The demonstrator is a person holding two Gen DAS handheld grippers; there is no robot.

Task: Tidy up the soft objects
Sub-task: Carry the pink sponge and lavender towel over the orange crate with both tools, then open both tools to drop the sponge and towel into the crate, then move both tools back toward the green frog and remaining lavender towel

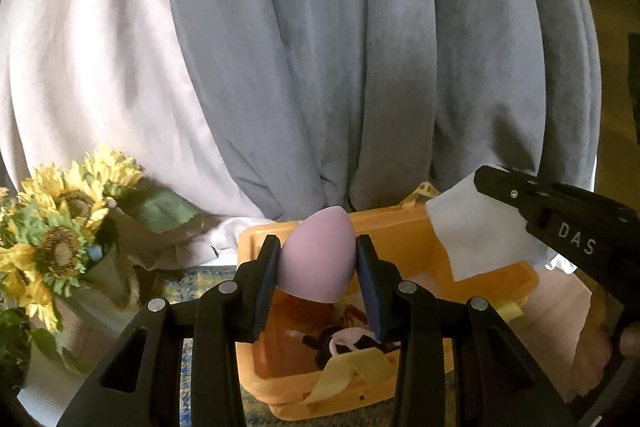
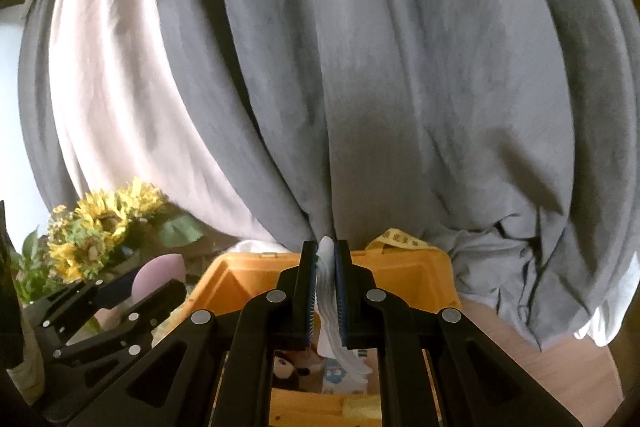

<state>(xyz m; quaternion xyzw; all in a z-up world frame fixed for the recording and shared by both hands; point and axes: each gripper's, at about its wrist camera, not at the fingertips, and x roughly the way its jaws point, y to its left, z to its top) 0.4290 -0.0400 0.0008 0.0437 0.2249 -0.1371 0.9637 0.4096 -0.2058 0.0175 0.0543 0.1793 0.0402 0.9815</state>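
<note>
My left gripper (image 1: 318, 259) is shut on a pink egg-shaped sponge (image 1: 318, 255), held above an open orange box (image 1: 400, 227). In the right wrist view the same left gripper (image 2: 160, 281) shows at the lower left with the pink sponge (image 2: 158, 275) between its fingers. My right gripper (image 2: 325, 267) is shut on a thin white tissue (image 2: 328, 291) that hangs down over the orange box (image 2: 404, 267). Seen from the left wrist, the right gripper's black body enters from the right with the white tissue (image 1: 476, 235) at its tip. A small black-and-white soft toy (image 1: 344, 341) lies inside the box.
Grey curtains (image 1: 340, 67) and a pale curtain (image 1: 100, 67) hang close behind the box. A bunch of sunflowers (image 1: 60, 227) stands to the left. Yellow tape (image 1: 352, 367) trails over the box's near edge. Wooden floor (image 2: 540, 347) shows at the right.
</note>
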